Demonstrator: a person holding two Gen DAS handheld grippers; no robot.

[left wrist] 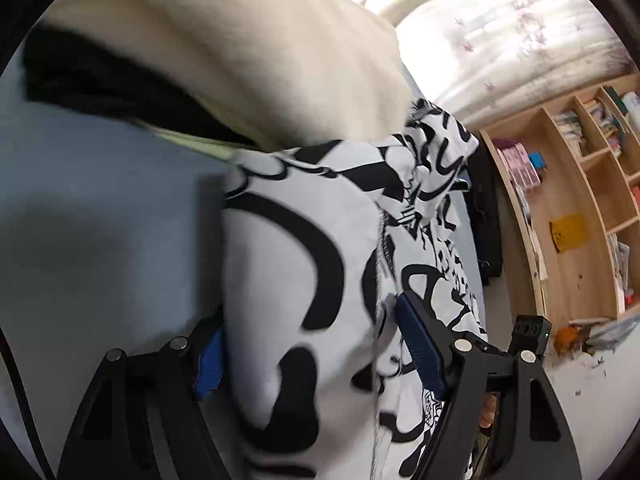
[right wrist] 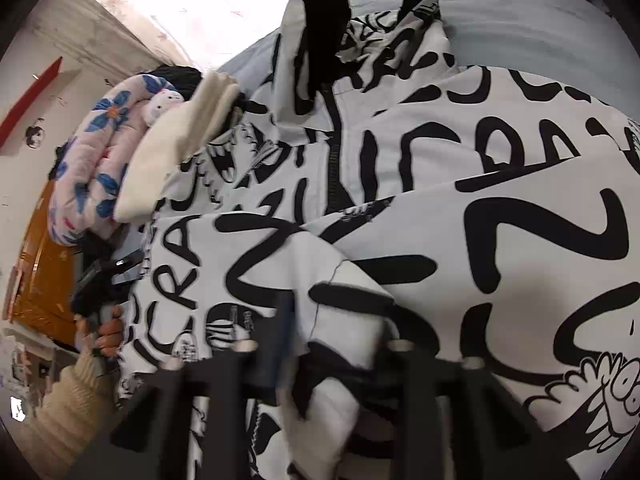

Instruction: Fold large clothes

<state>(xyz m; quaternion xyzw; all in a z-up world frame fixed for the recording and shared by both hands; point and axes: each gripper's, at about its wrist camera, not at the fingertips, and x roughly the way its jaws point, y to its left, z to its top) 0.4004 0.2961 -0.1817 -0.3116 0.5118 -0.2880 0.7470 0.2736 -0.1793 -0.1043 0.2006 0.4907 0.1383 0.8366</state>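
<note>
A large white jacket (right wrist: 400,208) printed with black graffiti letters lies spread on a pale blue bed sheet (right wrist: 500,28), its zip running up the middle. In the right wrist view my right gripper (right wrist: 336,332) is blurred and shut on a bunched fold near the jacket's near edge. In the left wrist view a raised fold of the same jacket (left wrist: 296,264) stands between the blue pads of my left gripper (left wrist: 316,348). Its jaws stand wide; the right pad's ribbed face is bare and the left pad is partly hidden by cloth.
A cream knit garment (left wrist: 240,60) over a black one (left wrist: 100,80) lies close behind the jacket, beside a pink floral quilt (right wrist: 100,152). A wooden bookshelf (left wrist: 580,208) stands across the floor. A hand in a cream sleeve (right wrist: 72,396) holds the other gripper at the jacket's left edge.
</note>
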